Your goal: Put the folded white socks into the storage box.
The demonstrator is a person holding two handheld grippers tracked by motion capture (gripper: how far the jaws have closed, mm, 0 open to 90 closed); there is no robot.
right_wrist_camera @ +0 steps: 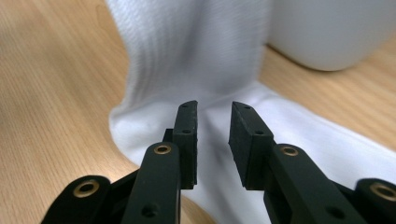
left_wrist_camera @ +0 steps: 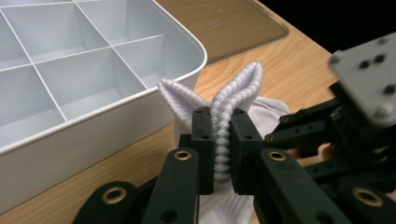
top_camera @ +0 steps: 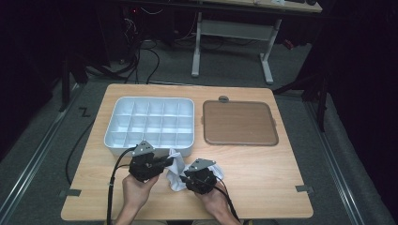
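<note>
One sock (top_camera: 176, 169), not yet in your tray (top_camera: 149, 123): left hand-held gripper (left_wrist_camera: 222, 140) pinches its cuff; right hand-held gripper (right_wrist_camera: 213, 140) gapes over it, gripping nothing.

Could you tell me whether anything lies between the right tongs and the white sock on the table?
Nothing visible does. The right tongs stand open directly over the white sock, with only fabric beneath the gap. The left tongs pinch its ribbed cuff beside the divided tray.
</note>
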